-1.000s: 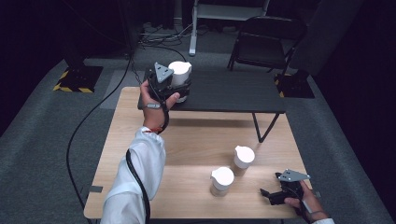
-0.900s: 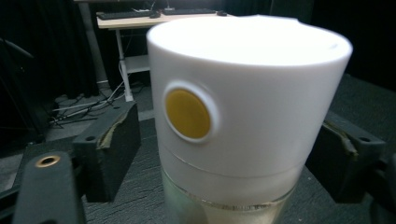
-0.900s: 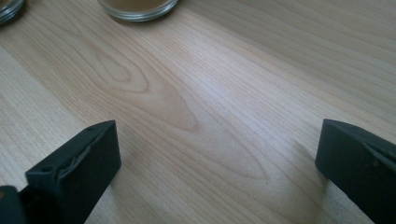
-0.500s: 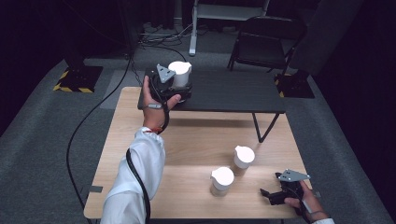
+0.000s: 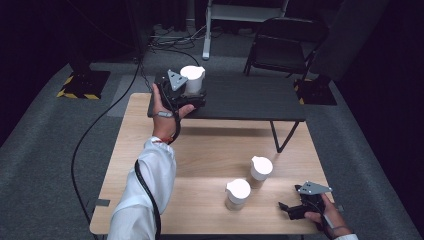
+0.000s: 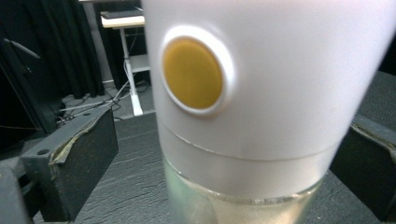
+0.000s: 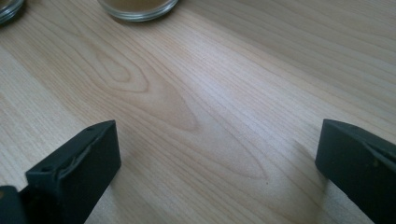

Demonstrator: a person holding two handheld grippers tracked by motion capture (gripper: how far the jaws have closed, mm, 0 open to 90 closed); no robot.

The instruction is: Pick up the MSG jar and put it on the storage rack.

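A jar with a white lid and a yellow round spot (image 6: pixel 261 93) stands on the dark side table (image 5: pixel 250 100); in the high view the jar (image 5: pixel 192 77) sits at the table's left end. My left gripper (image 5: pixel 192 92) (image 6: pixel 219 158) is around it. Its jaws have just been opening and now stand apart from the jar's sides, so it is open. My right gripper (image 5: pixel 287 209) (image 7: pixel 217 163) rests low over the wooden table (image 5: pixel 200 150) at the front right, open, with bare wood between its pads (image 7: pixel 74 163).
Two more white-lidded jars (image 5: pixel 261 170) (image 5: pixel 237 192) stand on the wooden table, left of my right gripper; their glass bases (image 7: pixel 137 7) (image 7: pixel 7 9) edge the right gripper view's top. A folding chair (image 5: pixel 285 45) stands behind the dark table. A cable trails along the left sleeve.
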